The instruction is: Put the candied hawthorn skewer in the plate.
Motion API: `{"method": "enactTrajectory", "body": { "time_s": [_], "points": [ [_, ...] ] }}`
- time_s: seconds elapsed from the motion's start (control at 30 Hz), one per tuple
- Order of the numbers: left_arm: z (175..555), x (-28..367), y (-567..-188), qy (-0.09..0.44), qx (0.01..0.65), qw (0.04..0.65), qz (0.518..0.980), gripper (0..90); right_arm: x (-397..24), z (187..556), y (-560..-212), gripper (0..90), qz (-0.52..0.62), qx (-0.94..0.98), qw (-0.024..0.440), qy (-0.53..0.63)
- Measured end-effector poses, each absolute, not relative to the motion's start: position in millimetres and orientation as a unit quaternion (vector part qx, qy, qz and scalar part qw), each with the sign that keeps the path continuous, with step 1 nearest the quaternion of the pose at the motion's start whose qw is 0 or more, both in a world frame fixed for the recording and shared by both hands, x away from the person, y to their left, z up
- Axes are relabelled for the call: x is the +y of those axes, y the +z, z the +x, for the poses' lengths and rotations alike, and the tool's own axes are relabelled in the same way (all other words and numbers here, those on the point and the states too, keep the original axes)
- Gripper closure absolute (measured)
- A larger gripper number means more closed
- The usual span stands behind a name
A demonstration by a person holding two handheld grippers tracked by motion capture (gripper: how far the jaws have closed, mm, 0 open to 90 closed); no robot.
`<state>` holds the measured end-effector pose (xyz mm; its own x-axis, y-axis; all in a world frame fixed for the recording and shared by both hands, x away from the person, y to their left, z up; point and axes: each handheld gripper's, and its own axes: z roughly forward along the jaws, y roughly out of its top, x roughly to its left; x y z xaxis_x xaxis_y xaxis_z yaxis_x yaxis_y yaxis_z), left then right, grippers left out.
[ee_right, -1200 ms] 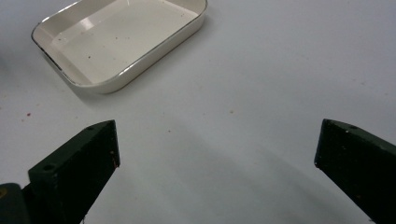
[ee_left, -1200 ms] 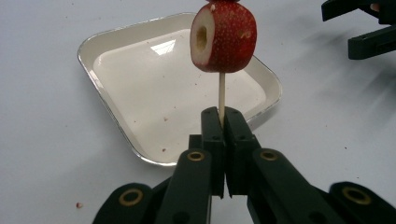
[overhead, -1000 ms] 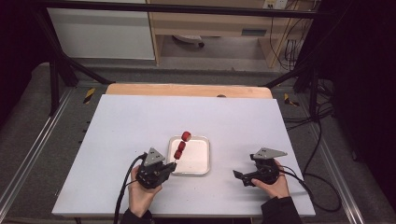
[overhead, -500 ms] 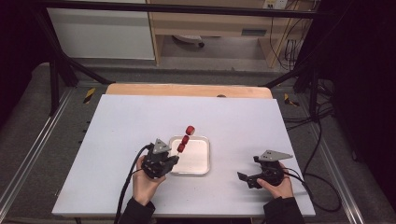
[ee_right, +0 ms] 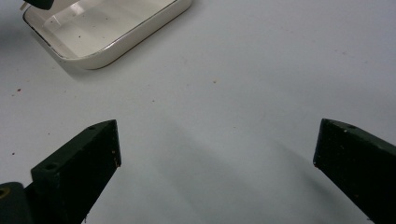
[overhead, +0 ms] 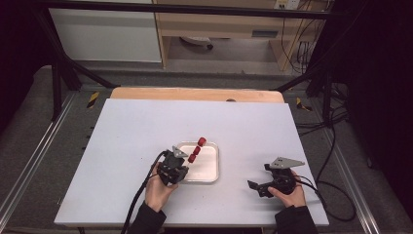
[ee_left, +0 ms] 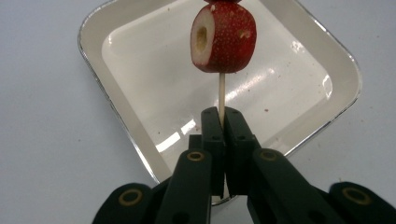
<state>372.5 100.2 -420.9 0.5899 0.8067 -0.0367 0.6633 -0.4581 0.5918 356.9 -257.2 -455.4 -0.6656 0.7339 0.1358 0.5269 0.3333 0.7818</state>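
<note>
Desk: broad, white, bare all round; edges well away. White tray mid-desk, shallow raised rim. Right tool idle with jaws wide apart, nothing between. Left tool clamped on skewer bare end, above tray. Stick thin, likely brittle; red fruit soft, light; grip stick only.

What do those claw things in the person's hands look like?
Each hand holds a black two-jaw tool. The left gripper and the right gripper both carry a grey three-cornered plate on top and trail a black cable. Up close the jaws are flat black bars with small brass-ringed screw holes. The person wears dark sleeves.
</note>
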Motion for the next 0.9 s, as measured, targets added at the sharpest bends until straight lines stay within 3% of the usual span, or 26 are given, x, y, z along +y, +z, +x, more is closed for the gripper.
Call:
{"method": "enactTrajectory", "body": {
  "time_s": [0.63, 0.77, 0.9],
  "points": [
    [375, 91, -431, 0.134, 0.438, 0.264, 0.849, 86.7, -257, 357, -456, 1.6, 0.392, 0.808, 0.121, 0.423],
    [373, 95, -428, 0.144, 0.423, 0.273, 0.852, 75.2, -257, 357, -456, 1.5, 0.393, 0.808, 0.123, 0.421],
    [367, 104, -423, 0.161, 0.407, 0.296, 0.849, 57.4, -258, 356, -455, 1.5, 0.395, 0.805, 0.124, 0.424]
  ]
}}
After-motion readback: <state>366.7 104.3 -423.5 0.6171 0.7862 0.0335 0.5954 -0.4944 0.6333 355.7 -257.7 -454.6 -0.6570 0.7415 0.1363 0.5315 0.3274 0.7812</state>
